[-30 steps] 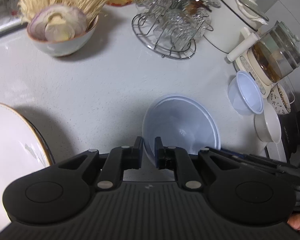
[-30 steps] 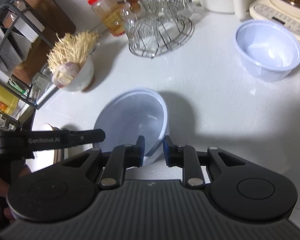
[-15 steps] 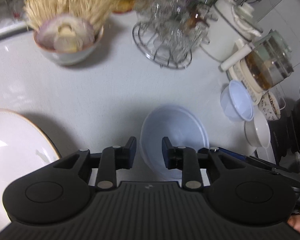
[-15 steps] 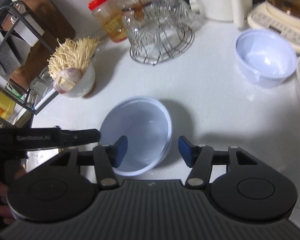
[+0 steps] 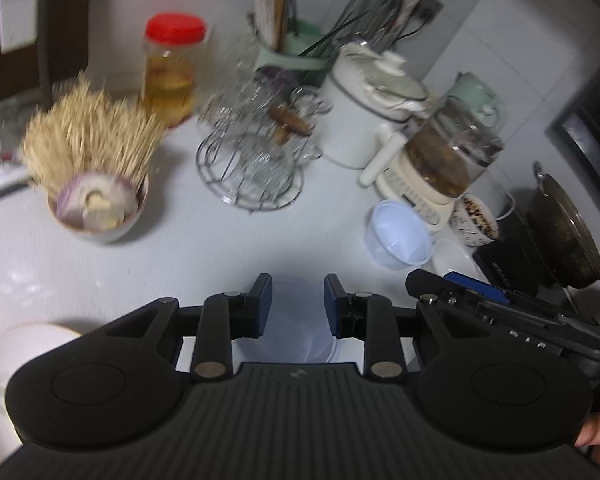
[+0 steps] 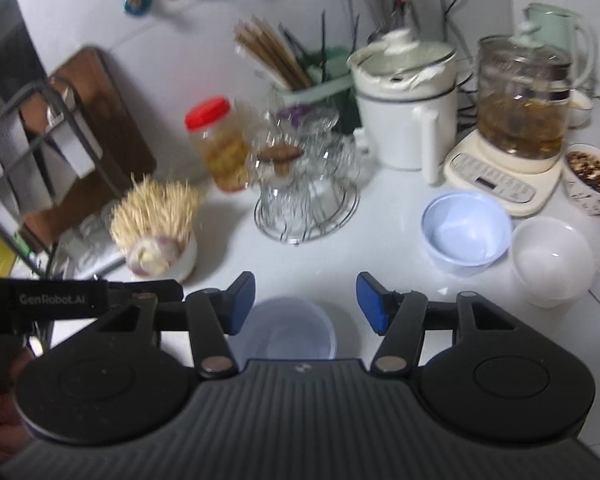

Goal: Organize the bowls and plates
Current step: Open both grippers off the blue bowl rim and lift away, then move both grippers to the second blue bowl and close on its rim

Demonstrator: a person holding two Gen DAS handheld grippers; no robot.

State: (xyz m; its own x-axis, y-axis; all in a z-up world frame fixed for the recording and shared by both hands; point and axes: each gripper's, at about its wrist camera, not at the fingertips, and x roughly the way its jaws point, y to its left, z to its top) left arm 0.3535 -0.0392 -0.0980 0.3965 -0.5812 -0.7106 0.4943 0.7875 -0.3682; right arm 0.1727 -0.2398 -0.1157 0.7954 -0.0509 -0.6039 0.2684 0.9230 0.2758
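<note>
A second ago both of my grippers were pinched on the rim of the large pale-blue bowl; now both have let go and lifted, and the bowl sits free on the white countertop, below and between the fingers in each wrist view. My left gripper has its jaws a little apart with nothing touching the pads, and my right gripper stands wider, also empty. With the rise, far more of the back wall has come into view than before. Off to the right, a smaller pale-blue bowl sits just beside a white bowl, both near the cream base of a glass kettle. A white plate with a gold rim shows at the left gripper's lower left. Further back on the counter I see a bowl of toothpicks and garlic, a wire rack of glasses, a red-lidded jar, a white pot and a green chopstick holder. A dark wok sits at the far right, and a wooden cutting board leans at the left.
</note>
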